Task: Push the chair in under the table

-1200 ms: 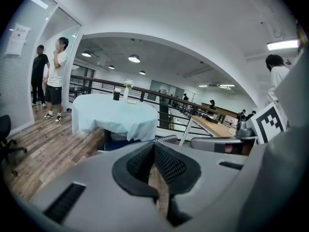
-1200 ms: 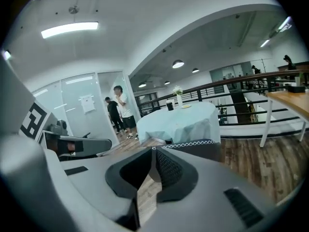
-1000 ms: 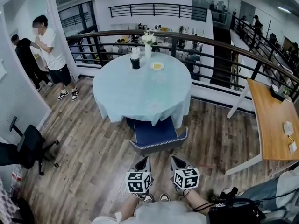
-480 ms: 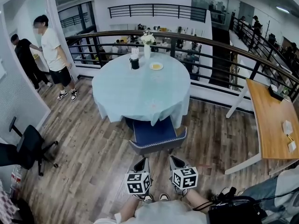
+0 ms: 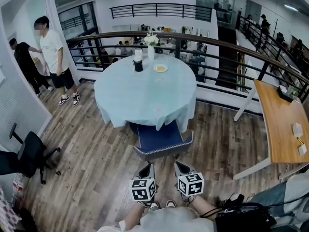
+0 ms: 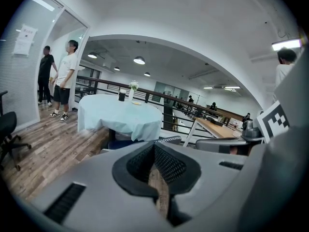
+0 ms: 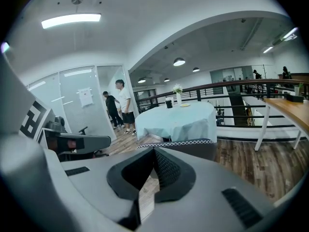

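Jaws closed and empty on both the left hand-held gripper (image 5: 148, 169) and right hand-held gripper (image 5: 179, 168), which are near the chair (image 5: 161, 140). The chair is half under the counter's (image 5: 145, 98) near edge. Risk: an uneven push skews the chair, jolting the counter and toppling the vase (image 5: 151, 51).

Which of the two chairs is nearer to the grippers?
The blue chair, partly under the round table; the black office chair stands away at the left.
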Available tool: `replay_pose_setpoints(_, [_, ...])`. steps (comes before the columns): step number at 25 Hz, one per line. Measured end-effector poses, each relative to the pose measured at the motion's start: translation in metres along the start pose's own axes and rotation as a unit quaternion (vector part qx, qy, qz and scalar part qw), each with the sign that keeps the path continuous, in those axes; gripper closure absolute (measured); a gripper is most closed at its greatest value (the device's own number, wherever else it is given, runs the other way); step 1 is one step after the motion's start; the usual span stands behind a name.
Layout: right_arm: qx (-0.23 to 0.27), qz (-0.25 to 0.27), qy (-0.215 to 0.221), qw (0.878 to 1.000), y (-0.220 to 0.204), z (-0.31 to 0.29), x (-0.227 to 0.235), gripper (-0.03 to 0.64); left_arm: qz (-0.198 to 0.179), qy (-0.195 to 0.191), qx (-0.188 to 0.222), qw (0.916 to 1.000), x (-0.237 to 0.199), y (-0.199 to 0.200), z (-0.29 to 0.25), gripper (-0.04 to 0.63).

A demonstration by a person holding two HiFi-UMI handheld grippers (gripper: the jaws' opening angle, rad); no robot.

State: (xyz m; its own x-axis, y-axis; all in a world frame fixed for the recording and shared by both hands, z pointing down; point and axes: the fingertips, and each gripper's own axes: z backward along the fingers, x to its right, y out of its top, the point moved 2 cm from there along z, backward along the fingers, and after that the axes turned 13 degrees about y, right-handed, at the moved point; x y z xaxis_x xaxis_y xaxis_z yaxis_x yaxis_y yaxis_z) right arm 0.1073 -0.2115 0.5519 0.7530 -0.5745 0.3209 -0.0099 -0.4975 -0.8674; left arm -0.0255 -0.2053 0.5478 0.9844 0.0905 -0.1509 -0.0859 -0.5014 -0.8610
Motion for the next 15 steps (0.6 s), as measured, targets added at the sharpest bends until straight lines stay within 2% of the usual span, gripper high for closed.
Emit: replay_pose_setpoints(15, [-0.014,0.0,-0.01,1.0,-0.0054,-0.0022,0.0024,0.601,0.003,-0.005,-0.007,1.0,-0.0023,-0.0007,-0.008,0.591])
